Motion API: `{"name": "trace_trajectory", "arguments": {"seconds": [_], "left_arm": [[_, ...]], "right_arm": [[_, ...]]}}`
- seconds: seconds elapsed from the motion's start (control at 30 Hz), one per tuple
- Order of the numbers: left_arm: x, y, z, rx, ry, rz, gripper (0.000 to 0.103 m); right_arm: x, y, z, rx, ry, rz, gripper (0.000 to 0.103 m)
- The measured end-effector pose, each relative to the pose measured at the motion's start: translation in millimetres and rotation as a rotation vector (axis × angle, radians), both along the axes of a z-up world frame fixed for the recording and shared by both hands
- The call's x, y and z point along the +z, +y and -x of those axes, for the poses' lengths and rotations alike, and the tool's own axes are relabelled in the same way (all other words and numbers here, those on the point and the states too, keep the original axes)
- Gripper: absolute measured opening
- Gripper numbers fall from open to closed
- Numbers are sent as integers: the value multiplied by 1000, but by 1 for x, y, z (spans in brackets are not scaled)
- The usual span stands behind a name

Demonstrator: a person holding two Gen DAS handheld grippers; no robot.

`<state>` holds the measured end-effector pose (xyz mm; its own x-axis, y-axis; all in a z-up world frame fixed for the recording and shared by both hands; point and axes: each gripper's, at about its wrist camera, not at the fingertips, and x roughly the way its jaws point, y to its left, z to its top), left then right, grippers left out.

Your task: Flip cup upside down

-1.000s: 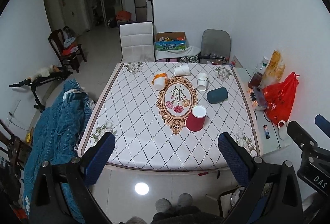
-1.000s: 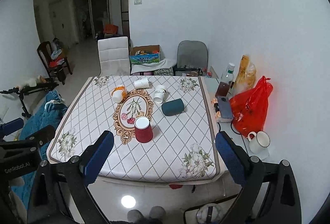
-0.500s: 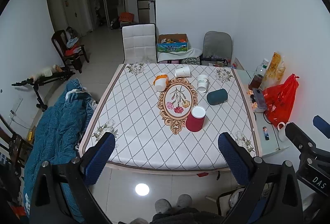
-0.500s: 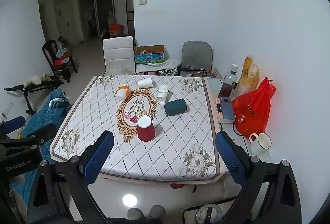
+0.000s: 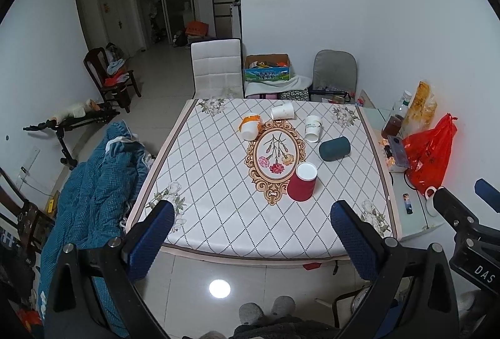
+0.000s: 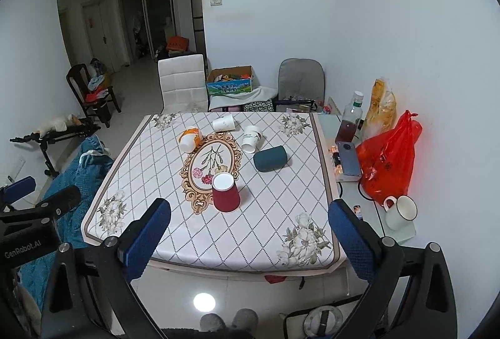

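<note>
Your left gripper (image 5: 253, 232) hangs above the floor in front of the table (image 5: 218, 229), its jaws spread wide with nothing between them. Your right gripper (image 6: 250, 232) is held the same way, fully apart and empty, also short of the table's near edge. In the left view the right gripper's black body shows at about 4 o'clock; in the right view the left one shows at about 8 o'clock.

The red cup (image 5: 302, 186) stands on the tablecloth with its white base up and its wide mouth down, at the 4 o'clock edge of the oval flower motif (image 5: 276, 153). It is well apart from both grippers.

From the red cup, a dark teal cup (image 5: 334, 148) lies on its side at about 1 o'clock. A white cup (image 5: 312, 128) sits tilted at 12 o'clock, beside the motif's far right edge. Another white cup (image 5: 282, 111) lies on its side beyond the motif's far end. An orange-and-white cup (image 5: 250, 127) lies tilted at the motif's 11 o'clock edge.

On the side table at 3 o'clock sit a red bag (image 6: 387, 164) and a white mug (image 6: 400, 211). A white chair (image 6: 182, 82) stands at the table's far end.
</note>
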<state>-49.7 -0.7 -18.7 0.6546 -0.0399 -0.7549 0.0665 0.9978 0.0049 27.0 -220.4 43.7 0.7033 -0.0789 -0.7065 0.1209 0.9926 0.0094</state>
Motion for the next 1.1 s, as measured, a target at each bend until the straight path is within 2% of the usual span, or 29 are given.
{"name": "trace_trajectory", "arguments": {"seconds": [1.1], "left_arm": [[-3, -6, -4, 13, 16, 17, 102]], "right_arm": [[1, 9, -4, 21, 12, -5, 103]]}}
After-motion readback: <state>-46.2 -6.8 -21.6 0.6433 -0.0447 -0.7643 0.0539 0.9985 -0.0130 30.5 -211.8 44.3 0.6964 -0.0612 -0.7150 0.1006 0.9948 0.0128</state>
